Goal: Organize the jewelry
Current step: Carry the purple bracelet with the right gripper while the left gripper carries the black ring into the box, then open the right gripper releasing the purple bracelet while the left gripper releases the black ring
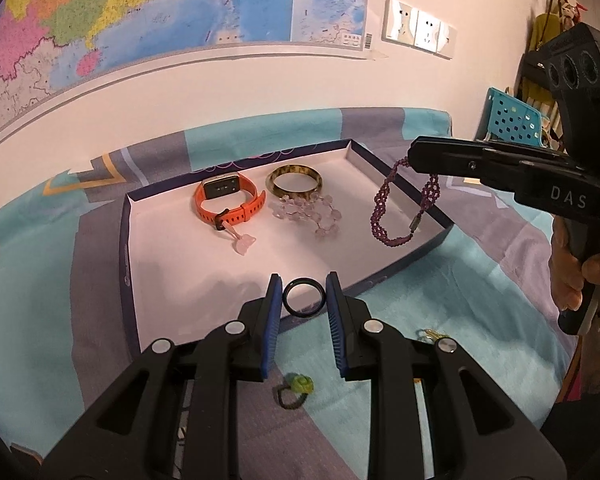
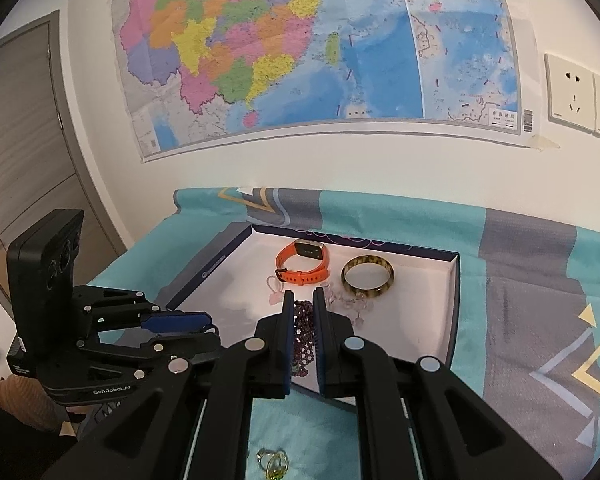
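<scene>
Tray [image 1: 140,280]: white-lined, dark-rimmed, it lay ahead of both your grippers on the bed.
Right gripper [image 2: 302,312]: you had it nearly closed, pinching the purple beaded bracelet [image 1: 384,216], which dangled over the tray's right side.
Left gripper [image 1: 303,292]: narrowly parted, your pads clamped a thin dark ring [image 1: 303,299] above the tray's near edge.

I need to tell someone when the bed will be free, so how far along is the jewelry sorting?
Past halfway, it seems. Done: orange watch, amber bangle and clear bead bracelet lie in the box. In hand: left claw grips a black ring; right claw holds a purple bead bracelet. Left: green ring and gold pieces on the bedspread.
</scene>
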### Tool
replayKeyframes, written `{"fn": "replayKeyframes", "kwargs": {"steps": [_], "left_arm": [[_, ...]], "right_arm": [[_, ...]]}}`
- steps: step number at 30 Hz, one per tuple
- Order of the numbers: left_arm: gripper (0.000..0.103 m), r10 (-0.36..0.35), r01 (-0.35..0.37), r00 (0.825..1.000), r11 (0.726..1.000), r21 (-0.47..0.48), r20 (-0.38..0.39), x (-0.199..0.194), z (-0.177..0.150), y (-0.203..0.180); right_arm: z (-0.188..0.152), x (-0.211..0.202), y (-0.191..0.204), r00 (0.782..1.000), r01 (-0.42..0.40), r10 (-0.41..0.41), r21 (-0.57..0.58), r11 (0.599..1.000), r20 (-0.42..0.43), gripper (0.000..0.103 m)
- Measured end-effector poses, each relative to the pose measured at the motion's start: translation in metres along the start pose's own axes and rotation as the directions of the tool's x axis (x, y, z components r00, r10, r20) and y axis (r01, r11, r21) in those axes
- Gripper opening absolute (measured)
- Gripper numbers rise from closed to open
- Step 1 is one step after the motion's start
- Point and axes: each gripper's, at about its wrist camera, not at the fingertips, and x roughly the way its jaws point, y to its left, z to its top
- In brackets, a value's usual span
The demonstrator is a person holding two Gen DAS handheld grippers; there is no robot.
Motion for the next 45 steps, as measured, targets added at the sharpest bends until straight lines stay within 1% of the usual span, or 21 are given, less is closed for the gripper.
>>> {"fn": "replayKeyframes", "kwargs": {"steps": [12,30,45], "left_arm": [[0.023,0.018,-0.018,1.0,1.0,-0.01,-0.022,0.017,0.006,0.009],[0.023,0.036,-0.036,0.999,0.999,-0.011,-0.037,0.026,0.009,0.013],[0.023,0.044,-0.045,0.997,0.999,-0.02,-0.057,0.036,0.011,0.016]], "right_arm": [[0.001,0.015,-0.006,1.0,0.007,-0.006,0.016,1.0,-0.021,0.008],[0.002,0.021,-0.006,0.999,0.011,-0.01,0.025,1.0,-0.034,0.008],[0.002,0.038,-0.008,0.999,0.0,0.002,0.043,0.999,-0.049,0.008]]}}
